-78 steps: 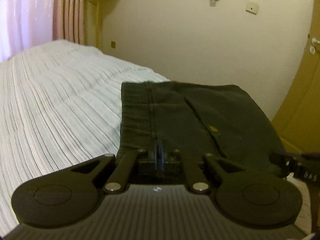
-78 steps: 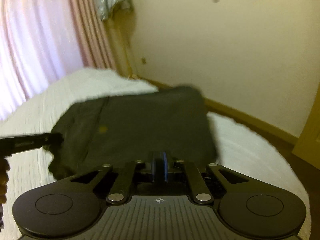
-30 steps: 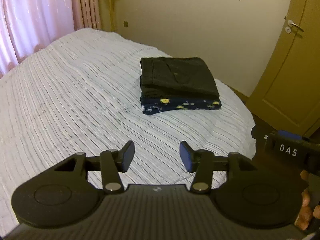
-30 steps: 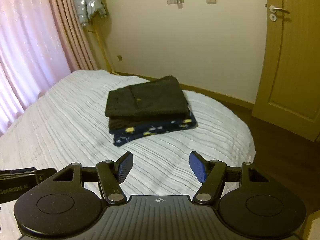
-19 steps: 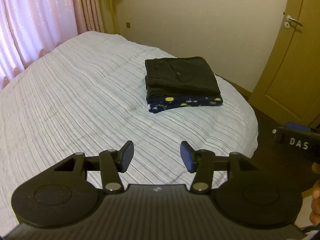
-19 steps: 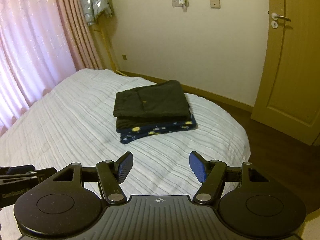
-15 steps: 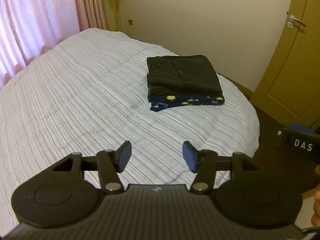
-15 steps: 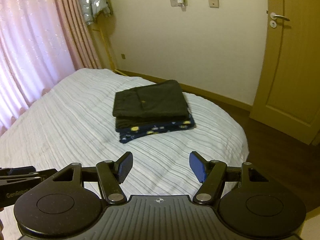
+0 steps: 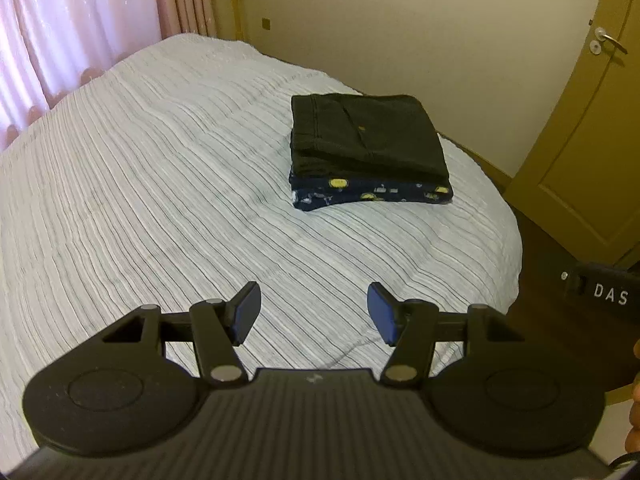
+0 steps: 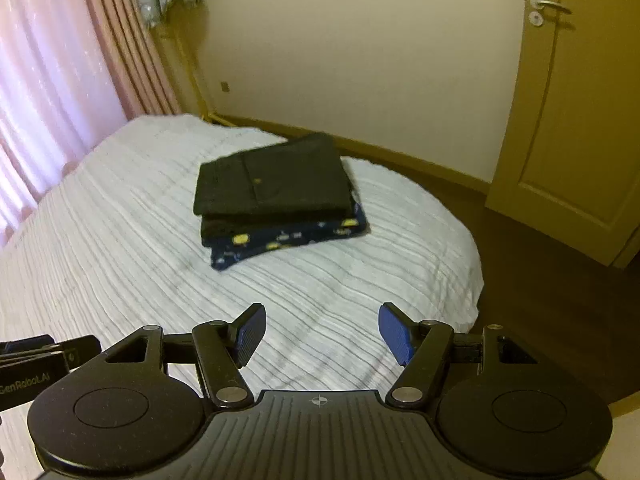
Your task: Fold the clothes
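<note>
1. Left wrist view: my left gripper (image 9: 313,312) has its jaws spread wide with nothing between them, over the striped white bed (image 9: 140,200).
2. Right wrist view: my right gripper (image 10: 321,334) is likewise wide open and empty, hanging above the near edge of the same bed (image 10: 360,300).
3. Task's things: a folded black garment (image 9: 366,134), showing a seam and a small button, lies squarely on a folded navy printed garment (image 9: 372,194); the two form one neat stack at the bed's far end, towards the wall.
4. Governing relation: the stack lies well ahead of both grippers and apart from them. From the left gripper it sits ahead and slightly right; from the right gripper the black garment (image 10: 272,180) and navy garment (image 10: 288,240) sit ahead and slightly left, so it falls between my two hands. Neither is clearly nearer.
5. Long axis: the stack runs crosswise to my line of reach, its folded edges facing me.
6. Judgement: both garments already lie folded as the task asks; no loose clothing shows on the bed, so no reach is indicated by these views.
</note>
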